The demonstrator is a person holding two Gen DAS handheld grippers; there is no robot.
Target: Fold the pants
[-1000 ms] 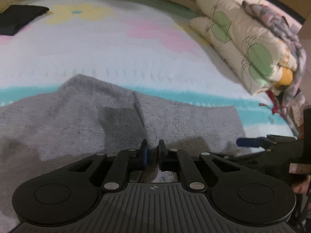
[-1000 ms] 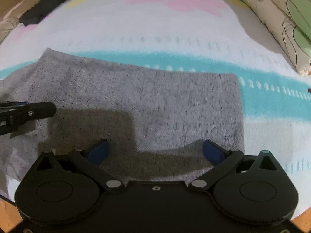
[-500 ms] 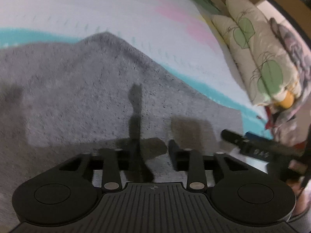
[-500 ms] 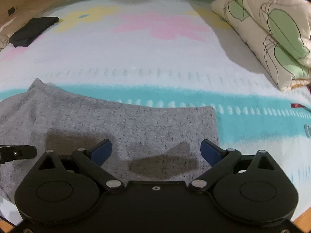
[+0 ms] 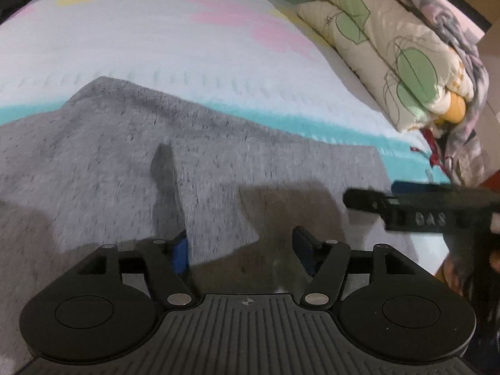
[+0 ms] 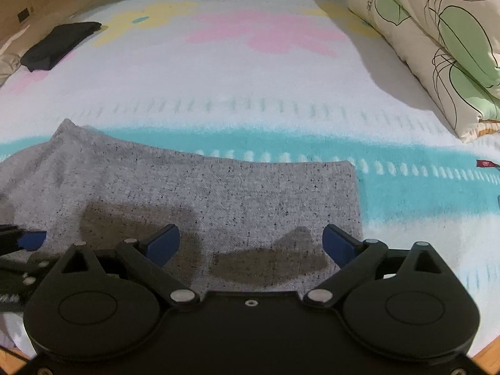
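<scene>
A: Pants (image 5: 218, 162), grey and speckled, are seen from the left wrist view spread on the flowered bedspread (image 5: 156, 47), with one fold already laid over the top. The left gripper (image 5: 242, 243) has just been opening; its jaws are parted now, cloth lies under and between them, but nothing is pinched.

B: And a raised crease is noticed running up from its left finger. The right gripper (image 5: 422, 206) is glimpsed beside the cloth's square end.

A: Over to the right wrist view: the pants (image 6: 234, 193) are shown lying flat on the teal stripe, edges fairly square. The right gripper (image 6: 251, 243) is held spread wide above them, nothing gripped.

B: One fold is judged done; a further fold, probably end to end, and some smoothing are judged left.
</scene>
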